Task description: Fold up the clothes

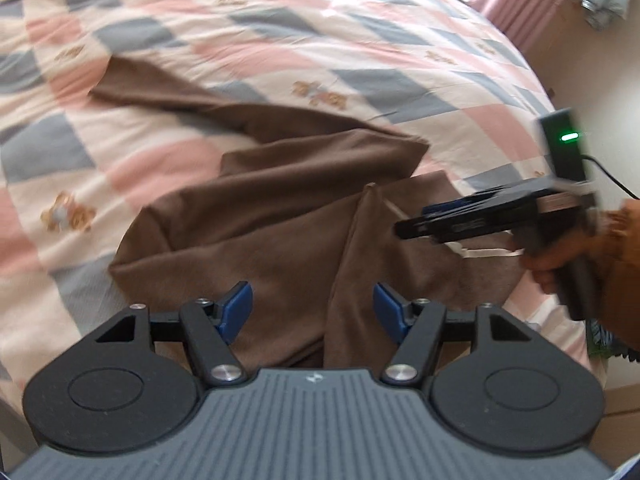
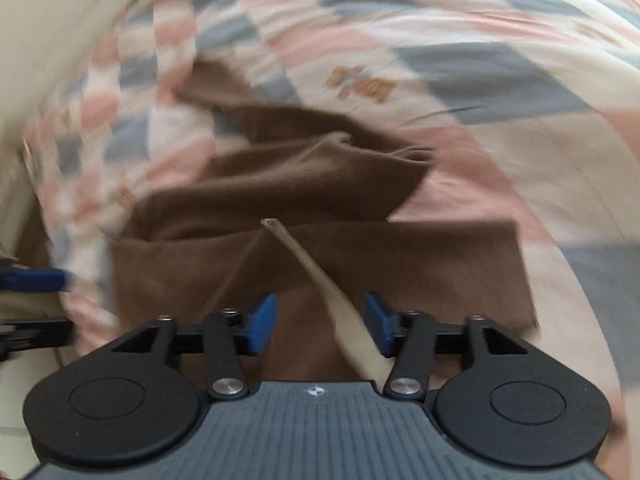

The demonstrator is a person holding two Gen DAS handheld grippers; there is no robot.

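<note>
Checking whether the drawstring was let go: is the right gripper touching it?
Cannot tell. In the right wrist view the drawstring passes between the open right gripper, close to one pad.

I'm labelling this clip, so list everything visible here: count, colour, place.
brown garment: one, brown, crumpled and partly folded on the bedspread, below both grippers.
drawstring: one, beige, running from the garment's edge down between the right gripper's pads; contact unclear.
bedspread: one, pink, grey and cream checks with bear prints, covering the bed.
curtain: one, pink, top right in the left wrist view.
left gripper: one, black with blue pads, open above the garment.
right gripper: one, same colours, open.
hand: one, orange sleeve, holding the right gripper's handle.
</note>
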